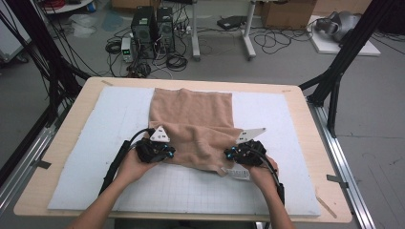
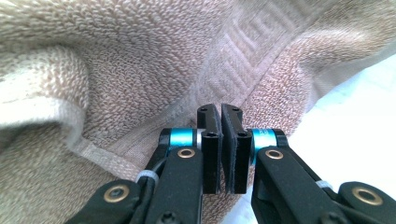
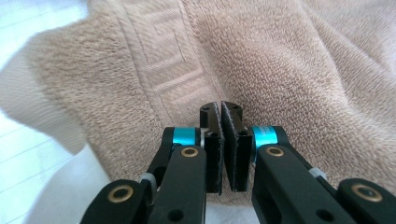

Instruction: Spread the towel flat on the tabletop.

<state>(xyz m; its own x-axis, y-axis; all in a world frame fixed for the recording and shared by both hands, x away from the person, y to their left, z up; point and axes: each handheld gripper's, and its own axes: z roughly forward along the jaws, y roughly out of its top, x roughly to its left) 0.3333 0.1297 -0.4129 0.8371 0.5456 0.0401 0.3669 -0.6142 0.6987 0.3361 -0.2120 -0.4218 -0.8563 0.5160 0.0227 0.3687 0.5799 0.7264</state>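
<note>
Fingers (image 2: 236,140) of left gripper (image 1: 155,150) and right gripper (image 1: 244,153) clamped on towel (image 1: 191,114) near edge, at 6 o'clock. Thin hem bite; could slip free once lifted, dropping crooked onto tabletop (image 1: 305,143).

1. Left gripper (image 1: 165,151), black two-jaw tool with blue rings at the jaw roots and a grey three-cornered plate on top, held in the person's left hand (image 1: 136,164); jaws pressed together, pads meeting face to face.
2. Right gripper (image 1: 232,152), same black build, held in the right hand (image 1: 260,174); jaws likewise closed, pads nearly flush.
3. Both forearms come in from the near edge, angled slightly inward, wrists low.
4. Grippers point toward each other, tips well apart, roughly level.
5. A black cable trails back from each gripper along its forearm.
6. Left gripper's pads (image 2: 211,149) upright; right gripper's pads (image 3: 236,154) upright too.
</note>
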